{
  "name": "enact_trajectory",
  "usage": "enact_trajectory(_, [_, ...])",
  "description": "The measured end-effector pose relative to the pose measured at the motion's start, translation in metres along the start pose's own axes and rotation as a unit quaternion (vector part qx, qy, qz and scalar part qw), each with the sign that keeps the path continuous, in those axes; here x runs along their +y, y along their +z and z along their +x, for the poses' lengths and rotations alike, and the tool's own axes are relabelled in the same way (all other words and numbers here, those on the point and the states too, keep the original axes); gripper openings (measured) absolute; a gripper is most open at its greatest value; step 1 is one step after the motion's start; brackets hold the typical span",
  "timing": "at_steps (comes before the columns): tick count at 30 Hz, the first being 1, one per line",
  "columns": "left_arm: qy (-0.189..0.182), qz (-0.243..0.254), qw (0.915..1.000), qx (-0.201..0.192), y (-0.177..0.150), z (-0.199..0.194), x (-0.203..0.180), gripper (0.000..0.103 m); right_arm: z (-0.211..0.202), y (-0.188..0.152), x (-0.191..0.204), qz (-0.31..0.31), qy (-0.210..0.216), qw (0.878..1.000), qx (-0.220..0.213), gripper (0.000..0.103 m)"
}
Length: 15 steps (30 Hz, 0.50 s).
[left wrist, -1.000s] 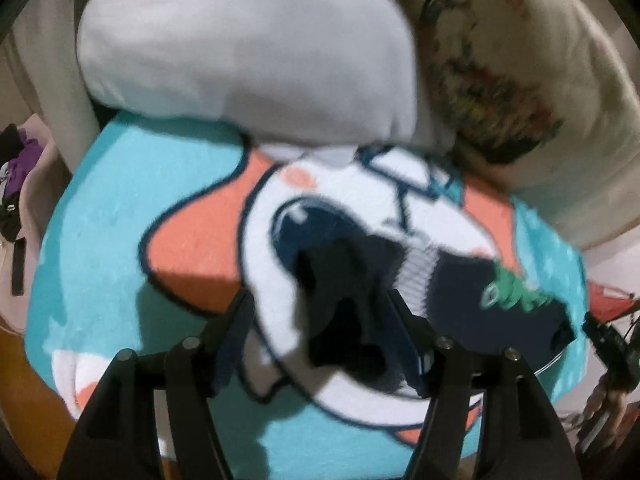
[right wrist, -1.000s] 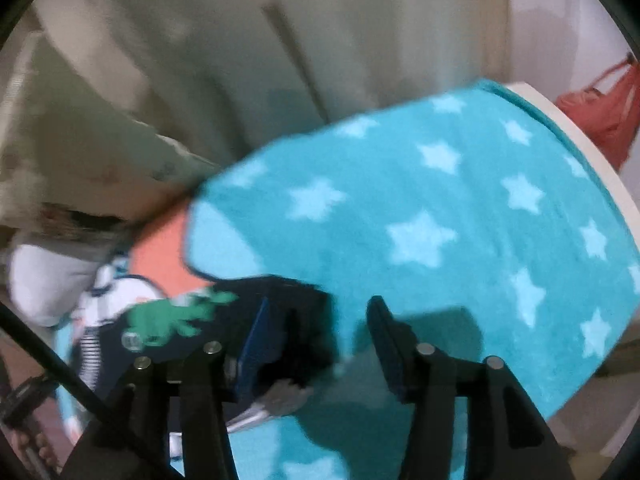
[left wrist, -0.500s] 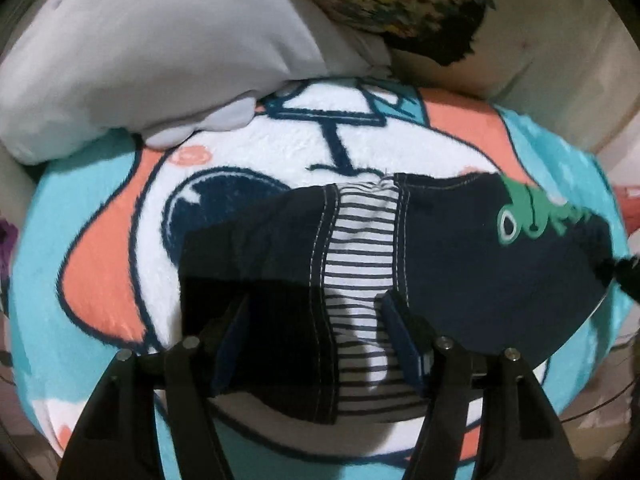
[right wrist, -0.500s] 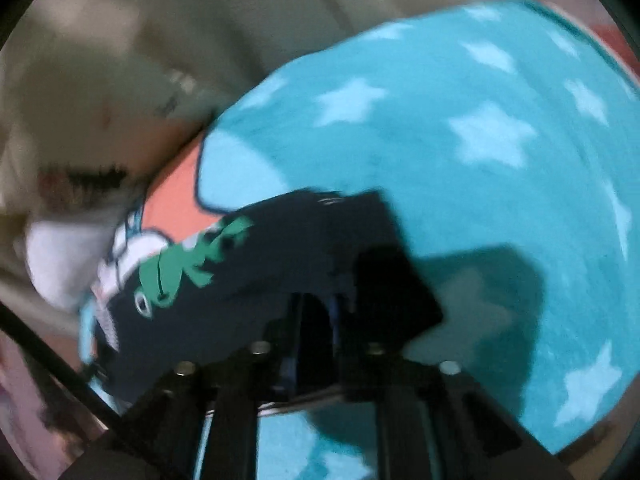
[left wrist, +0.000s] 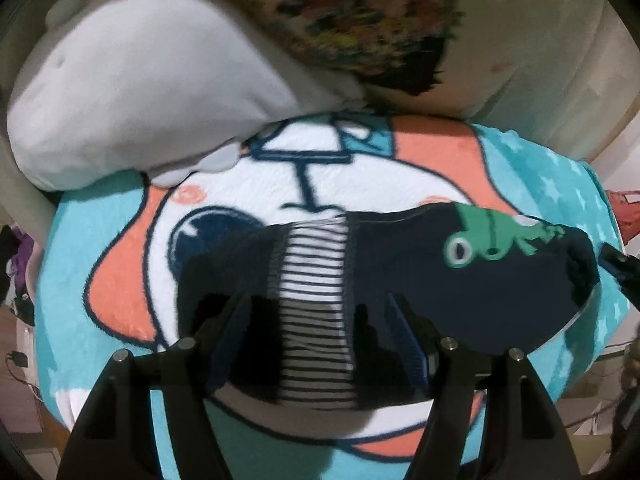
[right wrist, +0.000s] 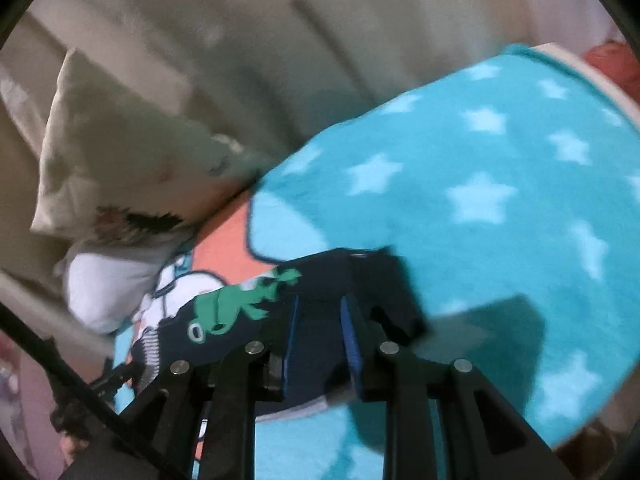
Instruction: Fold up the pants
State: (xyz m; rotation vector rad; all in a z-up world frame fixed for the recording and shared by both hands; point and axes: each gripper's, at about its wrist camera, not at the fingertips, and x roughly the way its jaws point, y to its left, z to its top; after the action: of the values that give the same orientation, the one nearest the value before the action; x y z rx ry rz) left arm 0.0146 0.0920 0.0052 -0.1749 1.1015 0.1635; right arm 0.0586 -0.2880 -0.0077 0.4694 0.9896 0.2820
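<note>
Small navy pants (left wrist: 460, 300) with a green frog print (left wrist: 496, 236) and a striped panel (left wrist: 316, 280) lie spread across a teal cartoon blanket (left wrist: 92, 240). My left gripper (left wrist: 320, 312) is open, its fingers over the striped part near the pants' left end. In the right wrist view my right gripper (right wrist: 320, 320) has its jaws partly apart with the pants (right wrist: 320, 280) lying between them at the right end; I cannot tell if they still pinch the cloth. The frog print (right wrist: 236, 304) shows to its left.
A white pillow (left wrist: 140, 92) and a cream printed pillow (left wrist: 400, 32) lie at the blanket's far side, against a pale curtain (right wrist: 240, 40). The starred blanket (right wrist: 500, 180) stretches right to the bed edge. Red fabric (right wrist: 608, 64) sits beyond it.
The pants went from bunched to spread flat across the blanket. My right gripper closed on the right end, then its jaws parted somewhat. My left gripper stayed open over the pants.
</note>
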Motion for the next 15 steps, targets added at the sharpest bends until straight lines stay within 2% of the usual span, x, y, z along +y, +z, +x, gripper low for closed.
enact_trajectory(4, [0.000,0.001,1.0000,0.010,-0.002,-0.010,-0.032,0.068,0.048,0.015,-0.021,0.027,0.022,0.999,0.035,0.025])
enact_trajectory(5, [0.004,0.004,0.9999,0.010,-0.003,-0.012,-0.041,0.068,0.062,0.020,-0.034,0.047,0.035,0.997,0.051,0.016])
enact_trajectory(6, [0.010,0.006,0.9999,0.008,-0.003,-0.014,-0.048,0.068,0.071,0.024,-0.046,0.070,0.062,0.994,0.061,0.013])
enact_trajectory(8, [0.015,0.012,0.9998,0.004,-0.001,-0.014,-0.062,0.068,0.068,0.028,-0.052,0.088,0.080,0.991,0.067,0.013])
enact_trajectory(10, [0.015,0.015,0.9998,0.007,0.003,-0.008,-0.075,0.068,0.054,0.029,-0.048,0.072,0.077,0.993,0.051,0.015])
enact_trajectory(11, [0.010,0.016,0.9998,0.008,0.005,-0.003,-0.085,0.068,0.045,0.029,-0.043,0.053,0.073,0.995,0.043,0.022])
enact_trajectory(15, [-0.007,0.037,0.9992,0.012,0.007,0.019,-0.127,0.068,0.027,0.018,-0.029,-0.012,0.064,0.997,0.036,0.023])
